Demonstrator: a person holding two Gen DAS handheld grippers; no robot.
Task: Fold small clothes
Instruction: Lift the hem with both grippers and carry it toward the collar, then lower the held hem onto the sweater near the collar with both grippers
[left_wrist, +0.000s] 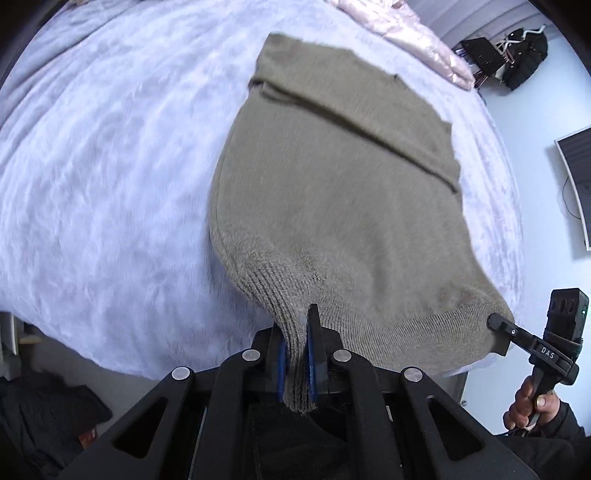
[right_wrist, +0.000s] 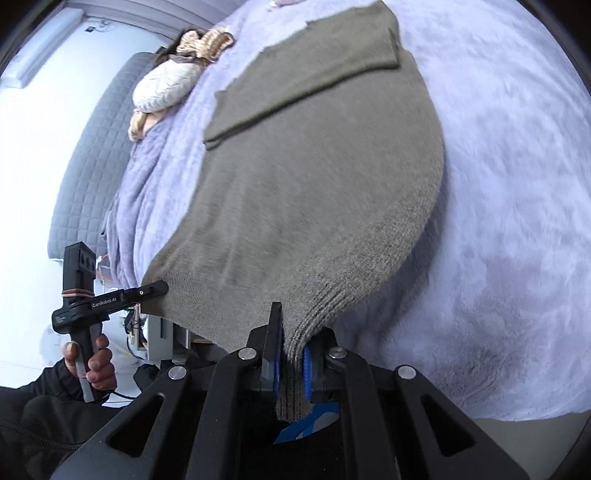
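Note:
An olive-brown knit sweater (left_wrist: 332, 192) lies spread on a bed covered by a pale lilac fuzzy blanket (left_wrist: 110, 166). One sleeve is folded across its upper part. My left gripper (left_wrist: 297, 332) is shut on the ribbed hem at one bottom corner. My right gripper (right_wrist: 291, 339) is shut on the ribbed hem at the other bottom corner of the sweater (right_wrist: 314, 166). The hem is lifted and stretched between them at the bed's near edge. The right gripper also shows in the left wrist view (left_wrist: 496, 321), and the left gripper in the right wrist view (right_wrist: 159, 288).
A pink quilted cover (left_wrist: 417, 33) lies at the far end of the bed. Pillows and bunched cloth (right_wrist: 173, 77) lie by a grey padded headboard (right_wrist: 92, 155). A monitor (left_wrist: 576, 184) hangs on the wall. Dark clothing (left_wrist: 40, 417) lies on the floor.

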